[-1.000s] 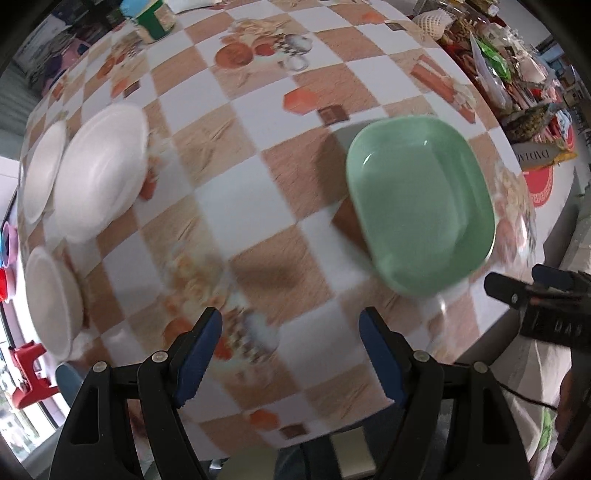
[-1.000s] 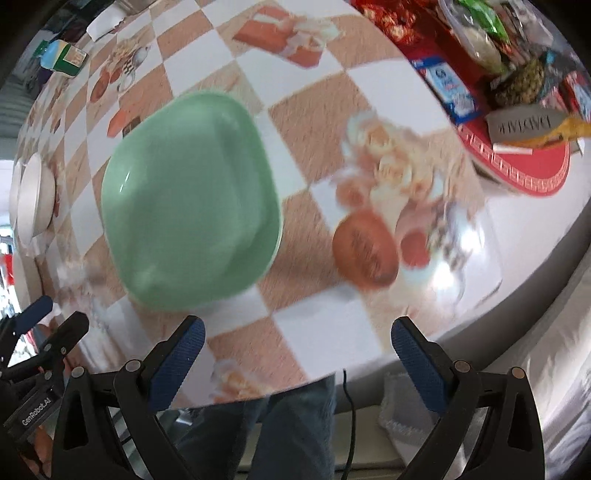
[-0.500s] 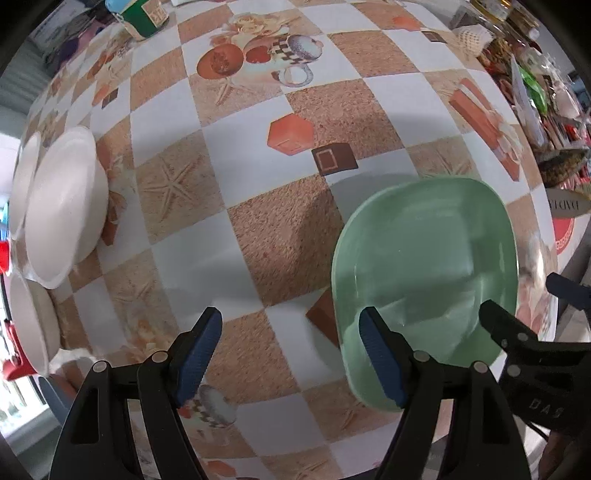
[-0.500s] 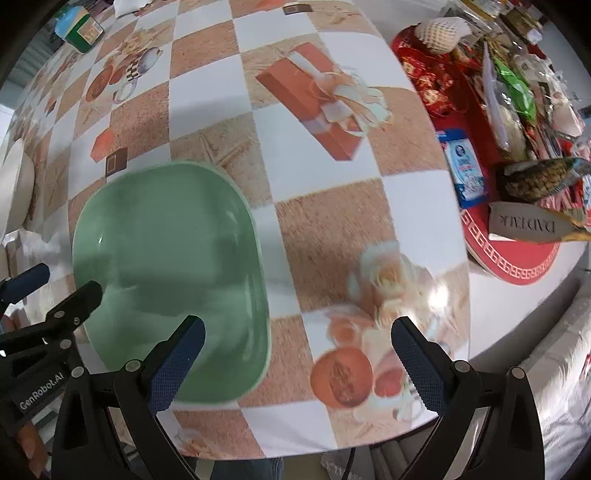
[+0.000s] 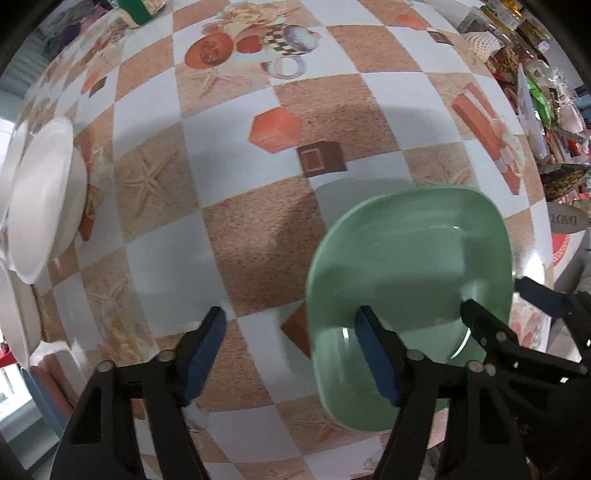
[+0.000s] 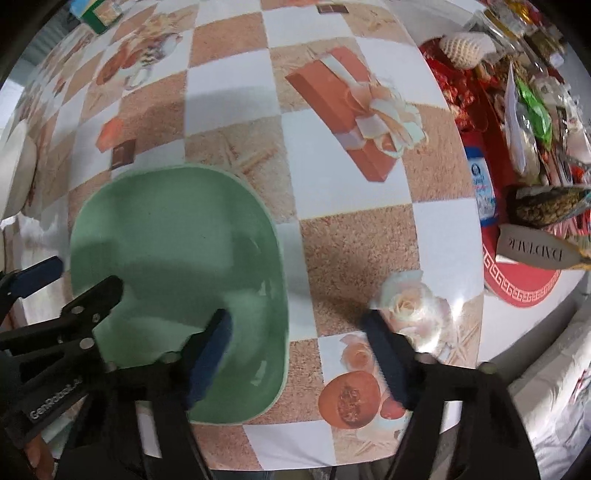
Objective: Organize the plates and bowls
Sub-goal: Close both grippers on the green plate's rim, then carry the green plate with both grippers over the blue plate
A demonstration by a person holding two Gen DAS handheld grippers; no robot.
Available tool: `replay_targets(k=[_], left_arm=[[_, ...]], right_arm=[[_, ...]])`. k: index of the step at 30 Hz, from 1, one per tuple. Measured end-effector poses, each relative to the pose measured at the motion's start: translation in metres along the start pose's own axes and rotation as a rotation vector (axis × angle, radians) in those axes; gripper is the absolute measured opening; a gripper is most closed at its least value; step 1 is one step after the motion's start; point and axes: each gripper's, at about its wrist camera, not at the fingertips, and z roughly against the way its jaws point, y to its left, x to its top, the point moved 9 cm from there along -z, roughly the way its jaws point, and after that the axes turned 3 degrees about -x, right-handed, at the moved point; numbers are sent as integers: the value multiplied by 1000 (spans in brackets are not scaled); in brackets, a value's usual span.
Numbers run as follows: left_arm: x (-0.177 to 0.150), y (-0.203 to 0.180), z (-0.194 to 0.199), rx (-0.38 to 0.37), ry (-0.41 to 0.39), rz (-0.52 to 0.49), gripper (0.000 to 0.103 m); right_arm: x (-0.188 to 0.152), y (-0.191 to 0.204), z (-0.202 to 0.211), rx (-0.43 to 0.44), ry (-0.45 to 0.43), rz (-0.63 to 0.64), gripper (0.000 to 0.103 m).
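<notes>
Green and glossy, the square plate (image 5: 410, 266) is lying flat on the worktop (image 5: 258, 236), near its front edge, on a checked oilcloth printed with starfish, gift boxes and roses. Both views are looking straight down along the fingers.

Left hand-held gripper (image 5: 291, 354): its jaws are closing, yet are standing apart. The right-side pad is hovering over the plate's left rim, and the other is over bare cloth; the plate's left edge is lying between them. No pad is seen pressing on the rim.

Right hand-held gripper (image 6: 299, 350): its jaws are closing too, and are likewise standing apart. The left-side pad is sitting over the plate's basin, and the other is over the printed rose beyond the plate's right edge, so that this edge is falling between the two. Whether either pad is touching the plate cannot be told.

Each hand-held gripper is showing in the other's view, at the plate's opposite side.

White plates (image 5: 44, 206) are lying well apart from the green one, at the worktop's far left edge. A red round tray (image 6: 524, 284) with packets of food is occupying the worktop's right end, and a green-and-white tub (image 6: 96, 14) is standing at the far side.
</notes>
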Motion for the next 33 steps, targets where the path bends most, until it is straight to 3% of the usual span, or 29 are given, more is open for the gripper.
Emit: replay_targets(k=[1,5,11,15,33], left_arm=[[2,-6,-1,-9,0,-7,62],[6,-25,-1,-64,12,-33,29],[5,-28,-1,-55,18,-60,29],[-13,-11,1,-33,18,-64,29],[-94,110,4,40,62,76,29]], right_arm=[[1,2,2,10,-8,8,41],[-1,10,4,60,2,16,25],[-6,15,5,95,25,1,22],[-15,31,5,96,35,43,22],[-62,161,5,171,92,236,22]])
